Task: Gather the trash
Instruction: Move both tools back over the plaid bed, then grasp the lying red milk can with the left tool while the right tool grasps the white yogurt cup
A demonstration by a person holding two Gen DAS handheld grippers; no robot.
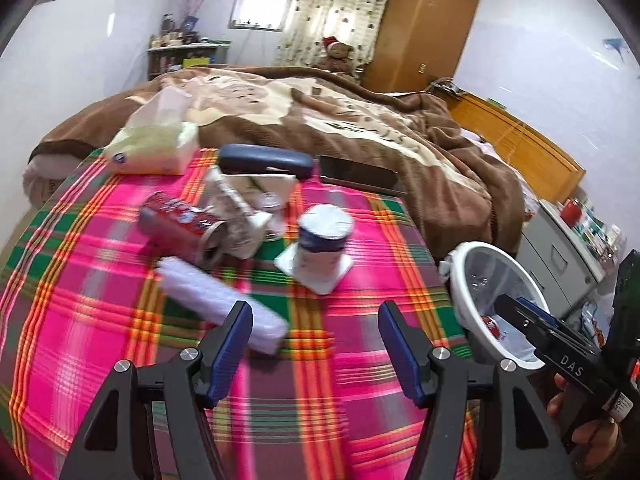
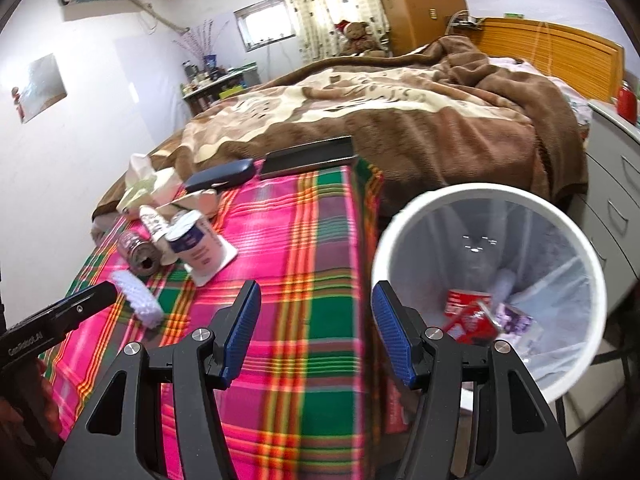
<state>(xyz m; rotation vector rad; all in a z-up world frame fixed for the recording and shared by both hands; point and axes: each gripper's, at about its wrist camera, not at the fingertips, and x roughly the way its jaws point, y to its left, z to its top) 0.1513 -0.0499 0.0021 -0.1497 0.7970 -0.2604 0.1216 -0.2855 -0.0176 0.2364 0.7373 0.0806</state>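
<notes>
Ahead of my two wide-open, empty grippers, left (image 1: 316, 344) and right (image 2: 316, 332): bin (image 2: 592, 280) partly filled, can (image 1: 180, 220) and cup (image 1: 324, 240) uncollected.

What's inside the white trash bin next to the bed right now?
The white trash bin has a clear liner holding a crushed red can and a purple-and-white wrapper. Anything beneath them at the bottom is covered and cannot be seen.

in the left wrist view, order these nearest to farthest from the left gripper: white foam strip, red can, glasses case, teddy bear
1. white foam strip, just ahead of the left gripper, left of centre
2. red can, lying on its side, further left
3. glasses case, at the cloth's far edge
4. teddy bear, across the bed
</notes>
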